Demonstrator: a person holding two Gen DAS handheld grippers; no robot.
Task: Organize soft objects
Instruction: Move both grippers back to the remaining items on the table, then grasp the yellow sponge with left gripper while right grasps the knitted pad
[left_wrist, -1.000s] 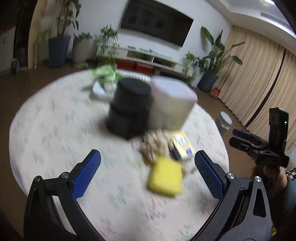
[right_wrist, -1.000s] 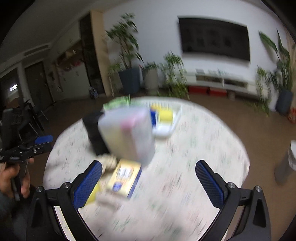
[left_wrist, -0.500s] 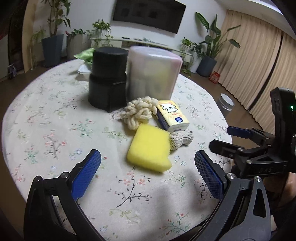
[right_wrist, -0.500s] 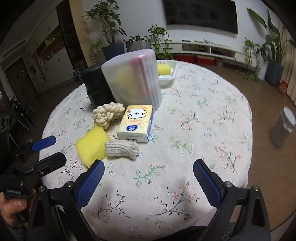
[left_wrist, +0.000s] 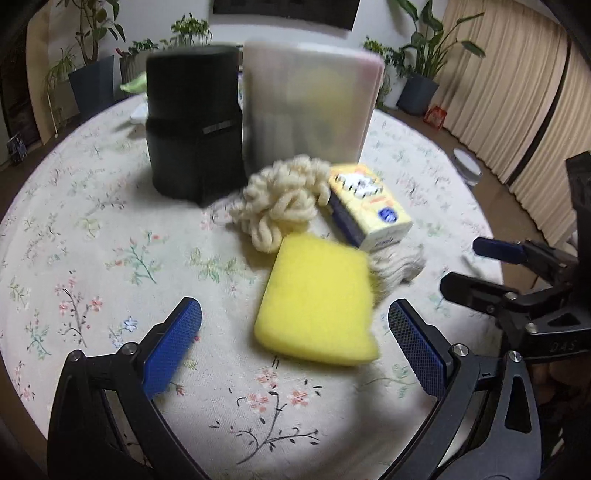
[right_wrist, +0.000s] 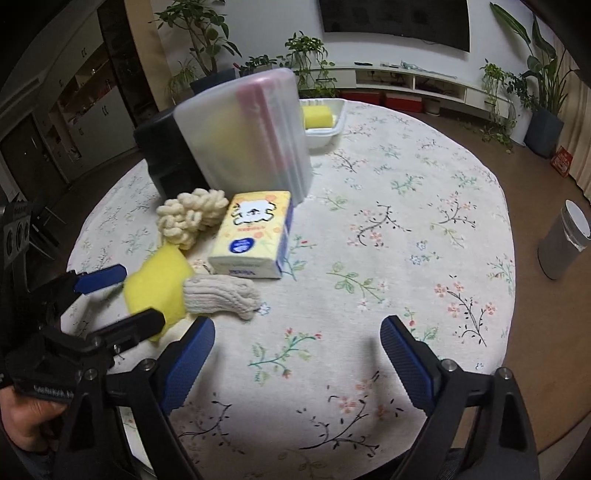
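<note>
Evidently both grippers, left gripper (left_wrist: 294, 334) fingers wide and empty before the yellow rectangular foam sponge (left_wrist: 317, 301), right gripper (right_wrist: 297, 352) fingers just narrowing on nothing, ready to grasp off the floral-clothed round counter (right_wrist: 406, 229).

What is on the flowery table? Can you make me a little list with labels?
table: round, flowery cloth
sponge: yellow, nearest the left tongs, not gripped
fluffy ball: cream, behind the sponge
knitted cloth: cream, beside the sponge
tissue pack: yellow
boxes: black box, frosted box
tray: white, holds another sponge
right tongs: open, empty, have just been closing
</note>
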